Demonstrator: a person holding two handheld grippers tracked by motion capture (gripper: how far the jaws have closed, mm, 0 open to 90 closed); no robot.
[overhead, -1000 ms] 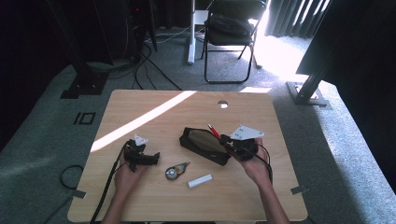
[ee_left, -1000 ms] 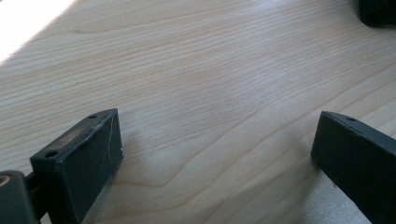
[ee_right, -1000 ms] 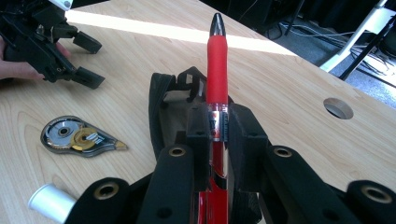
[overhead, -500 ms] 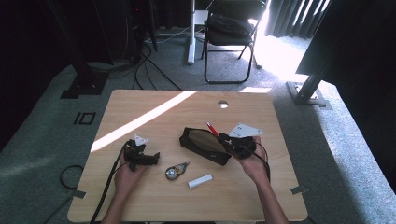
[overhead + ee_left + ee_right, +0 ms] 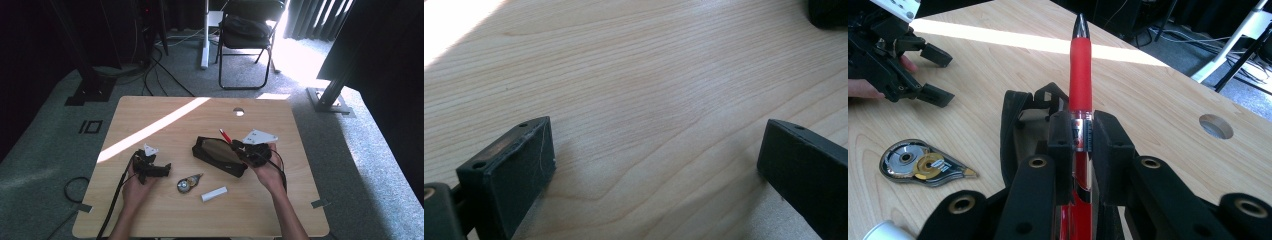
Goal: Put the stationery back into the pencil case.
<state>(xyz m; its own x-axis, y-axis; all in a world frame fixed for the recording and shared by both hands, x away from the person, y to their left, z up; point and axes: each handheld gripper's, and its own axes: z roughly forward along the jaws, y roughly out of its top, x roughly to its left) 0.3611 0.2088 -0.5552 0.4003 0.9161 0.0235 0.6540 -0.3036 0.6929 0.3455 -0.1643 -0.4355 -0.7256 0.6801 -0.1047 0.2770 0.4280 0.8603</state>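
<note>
A red pen (image 5: 1080, 70) with a dark tip is clamped between the jaws of my right gripper (image 5: 1082, 125), pointing away over the table. Just below it lies an open black pencil case (image 5: 1023, 125). From above, the right gripper (image 5: 240, 146) sits at the case's (image 5: 220, 156) right end, and the pen (image 5: 225, 136) sticks out past its far edge. My left gripper (image 5: 162, 170) rests at the table's left part, open, with bare wood between its jaws (image 5: 659, 150). It also appears far off in the right gripper view (image 5: 940, 75), held by a hand.
A correction tape roller (image 5: 187, 184) (image 5: 923, 165) lies between the two grippers, with a small white tube (image 5: 214, 194) in front of it. The wooden table (image 5: 165, 117) has a round hole (image 5: 239, 111) near its far edge. A folding chair (image 5: 245, 35) stands beyond.
The right gripper with the red pen has shifted slightly left, over the case's end. The left gripper has stayed where it was.
</note>
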